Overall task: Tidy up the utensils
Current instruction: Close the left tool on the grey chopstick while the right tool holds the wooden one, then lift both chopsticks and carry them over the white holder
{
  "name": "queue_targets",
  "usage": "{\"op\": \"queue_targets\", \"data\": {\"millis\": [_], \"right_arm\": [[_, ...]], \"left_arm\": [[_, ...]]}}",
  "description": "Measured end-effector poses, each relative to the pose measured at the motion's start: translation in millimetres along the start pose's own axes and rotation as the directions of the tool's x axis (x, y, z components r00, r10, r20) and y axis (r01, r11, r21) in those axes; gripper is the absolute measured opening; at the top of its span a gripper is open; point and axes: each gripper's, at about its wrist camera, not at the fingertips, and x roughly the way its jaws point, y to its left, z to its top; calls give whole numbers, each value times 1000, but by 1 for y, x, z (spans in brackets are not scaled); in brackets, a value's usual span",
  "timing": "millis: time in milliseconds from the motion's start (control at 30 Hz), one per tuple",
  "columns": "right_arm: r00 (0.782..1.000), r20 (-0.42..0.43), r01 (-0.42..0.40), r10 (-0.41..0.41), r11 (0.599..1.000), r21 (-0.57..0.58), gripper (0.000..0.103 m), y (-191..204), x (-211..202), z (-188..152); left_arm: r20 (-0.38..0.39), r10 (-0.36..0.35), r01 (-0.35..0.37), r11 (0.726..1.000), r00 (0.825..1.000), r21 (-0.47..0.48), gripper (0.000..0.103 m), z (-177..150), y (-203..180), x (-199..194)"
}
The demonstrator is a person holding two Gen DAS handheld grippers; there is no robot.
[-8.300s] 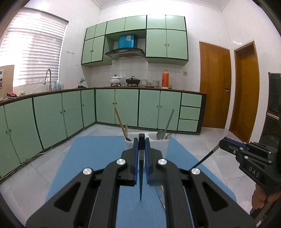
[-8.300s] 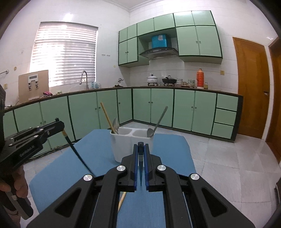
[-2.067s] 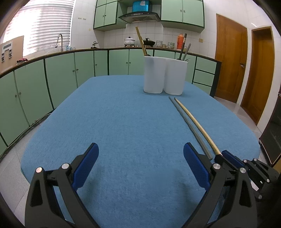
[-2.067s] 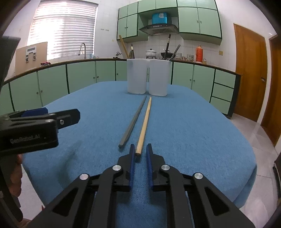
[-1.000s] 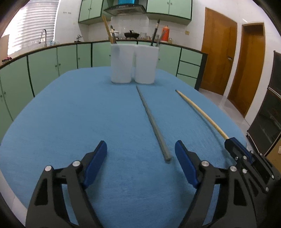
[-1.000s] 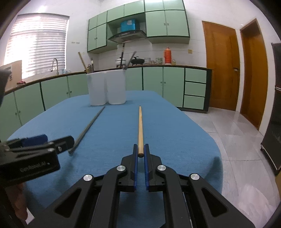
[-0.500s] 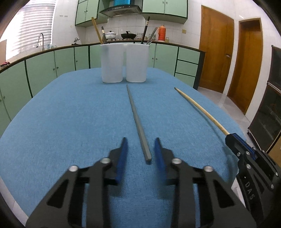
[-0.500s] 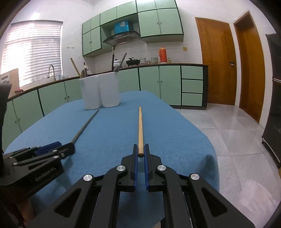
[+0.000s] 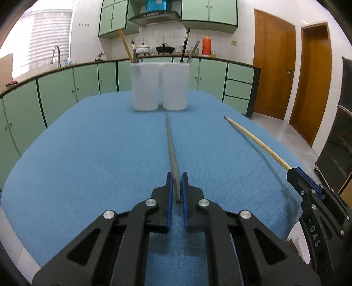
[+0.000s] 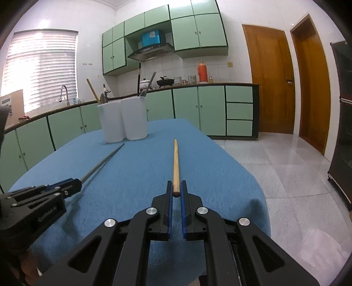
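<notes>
Between each gripper's blue pads: left (image 9: 176, 183) slim grey chopstick (image 9: 170, 145), right (image 10: 175, 187) round wooden chopstick (image 10: 175, 162).

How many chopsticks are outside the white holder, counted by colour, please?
Grey chopstick, in the left gripper: 1
Wooden chopstick, in the right gripper: 1
Total outside the white holder: 2

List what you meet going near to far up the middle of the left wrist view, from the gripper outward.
left gripper shut on the near end of the grey chopstick → bare blue tablecloth → white two-compartment utensil holder with utensils standing in it → green base cabinets → wall cabinets.
</notes>
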Motion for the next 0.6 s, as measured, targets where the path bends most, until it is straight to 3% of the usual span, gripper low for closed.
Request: {"op": "queue_targets", "data": {"millis": [333, 600], "right_arm": [[995, 96, -7, 10, 1000, -29, 6, 1, -16, 27], [980, 178, -78, 88, 995, -64, 6, 4, -26, 84]], "left_arm": [[140, 26, -30, 999, 990, 27, 6, 31, 7, -37], [275, 1, -16, 998, 961, 53, 6, 81, 13, -65]]}}
